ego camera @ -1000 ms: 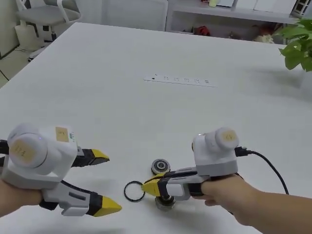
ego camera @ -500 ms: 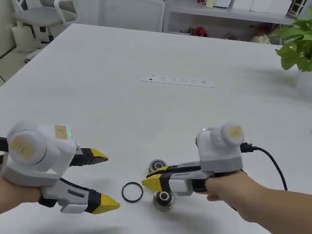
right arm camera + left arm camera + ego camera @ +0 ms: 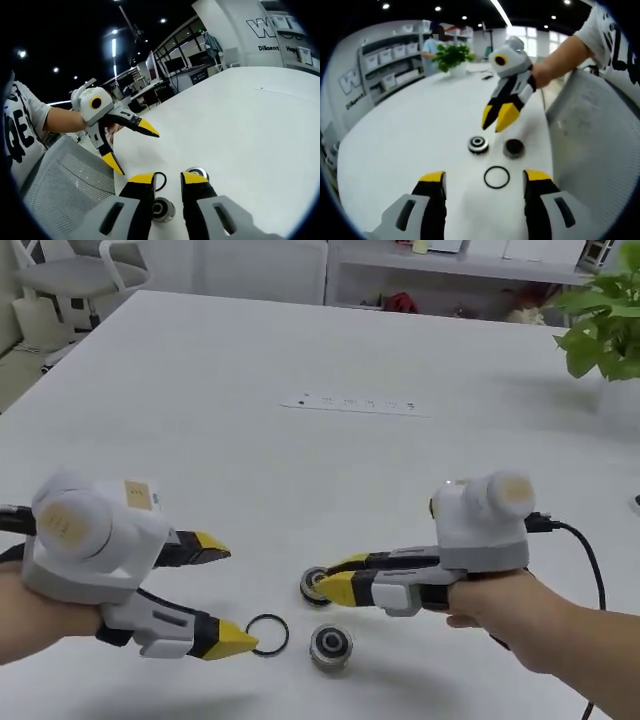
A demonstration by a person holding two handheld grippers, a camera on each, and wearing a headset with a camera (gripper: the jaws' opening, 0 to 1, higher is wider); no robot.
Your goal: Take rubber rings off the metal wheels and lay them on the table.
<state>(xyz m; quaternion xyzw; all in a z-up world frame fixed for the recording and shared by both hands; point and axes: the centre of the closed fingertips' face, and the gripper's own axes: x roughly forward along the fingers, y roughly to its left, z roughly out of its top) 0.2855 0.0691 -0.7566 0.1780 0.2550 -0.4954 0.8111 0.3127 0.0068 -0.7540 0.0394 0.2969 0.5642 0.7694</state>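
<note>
holding both tongs low over the white surface (image 3: 300, 470), i have a hand (image 3: 40, 625) wrapped round each grip, forearms coming in from the near edge. the left tongs (image 3: 222, 592) lie roughly level and point right, jaws spread wide with nothing in them. one yellow tip is raised, the other is down close by the loose rubber ring (image 3: 266, 634). the right tongs (image 3: 335, 578) point left toward the other pair, jaws parted by only a narrow gap and gripping nothing. their tips hang over the far wheel (image 3: 311, 583), which they partly hide in the head view. what i can see of that wheel has a dark outer band. the near wheel (image 3: 330, 645) sits just beside it without touching, with a bare silvery rim and a dark hub.

the ring lies flat on the surface, left of the near wheel and apart from it. in the left gripper view it lines up with the gap between my left jaws, both wheels beyond it. in the right gripper view the near wheel sits low between that pair's jaws.

further out a white power strip (image 3: 350, 403) lies mid-surface, and a leafy plant (image 3: 605, 320) stands at the far right. storage bins (image 3: 395, 52) line a shelf in the left gripper view, and i cannot tell what is in them.
</note>
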